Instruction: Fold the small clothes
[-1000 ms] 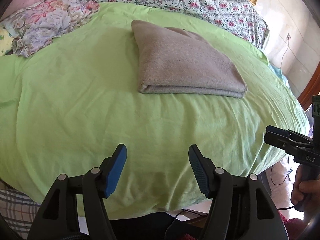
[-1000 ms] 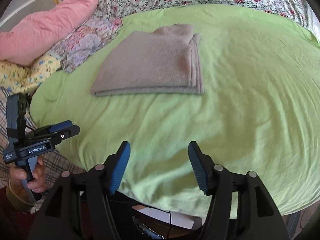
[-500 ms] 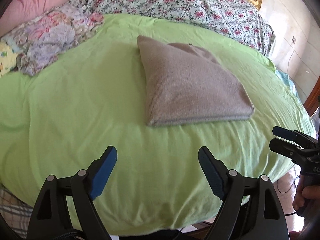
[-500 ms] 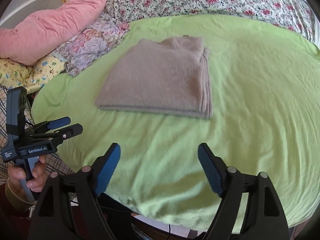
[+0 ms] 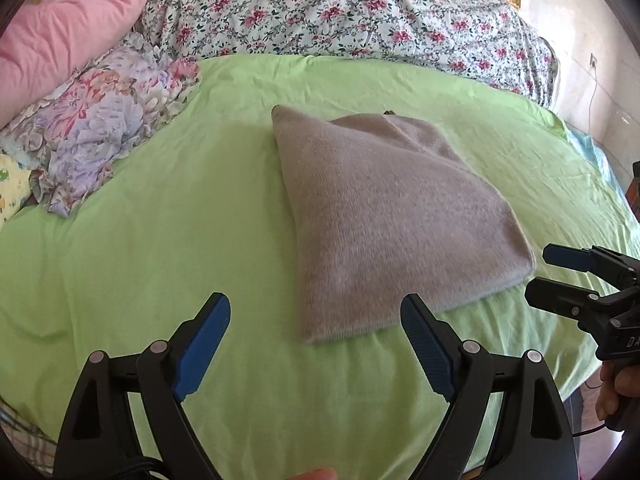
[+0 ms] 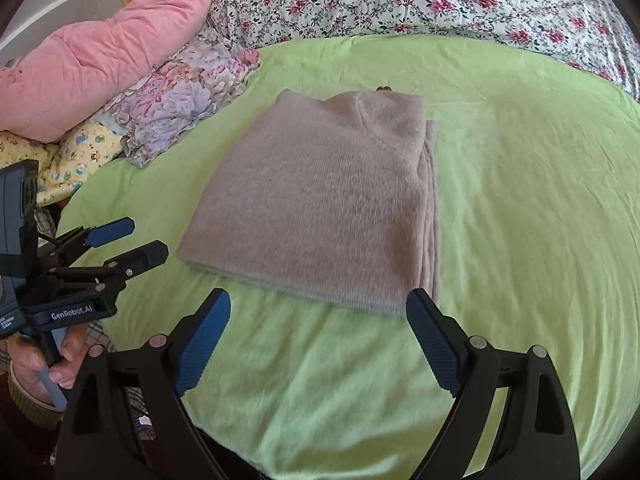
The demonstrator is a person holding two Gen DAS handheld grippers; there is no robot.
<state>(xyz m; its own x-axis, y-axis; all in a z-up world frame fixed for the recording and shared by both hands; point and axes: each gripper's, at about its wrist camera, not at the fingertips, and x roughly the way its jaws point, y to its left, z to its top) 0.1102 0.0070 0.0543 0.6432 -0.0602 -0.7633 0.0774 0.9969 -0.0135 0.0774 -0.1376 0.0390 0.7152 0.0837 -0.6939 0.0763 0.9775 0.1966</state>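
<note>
folded grey sweater (image 5: 392, 216) lies flat on green sheet (image 5: 160, 240), ahead of both grippers; left gripper (image 5: 316, 344) & right gripper (image 6: 318, 340) empty, jaws opening, nothing btwn; near edge just beyond fingertips

fuzzy matt knit sweater (image 5: 392, 216); smooth green cotton sheet (image 5: 160, 240); puffy pink quilt (image 6: 100, 60)

We see a taupe-grey sweater (image 5: 392, 216) on our lime-green sheet (image 5: 168, 248), a pink quilt (image 6: 104, 52), and a white bedspread (image 5: 360, 12) with red flowers.
</note>
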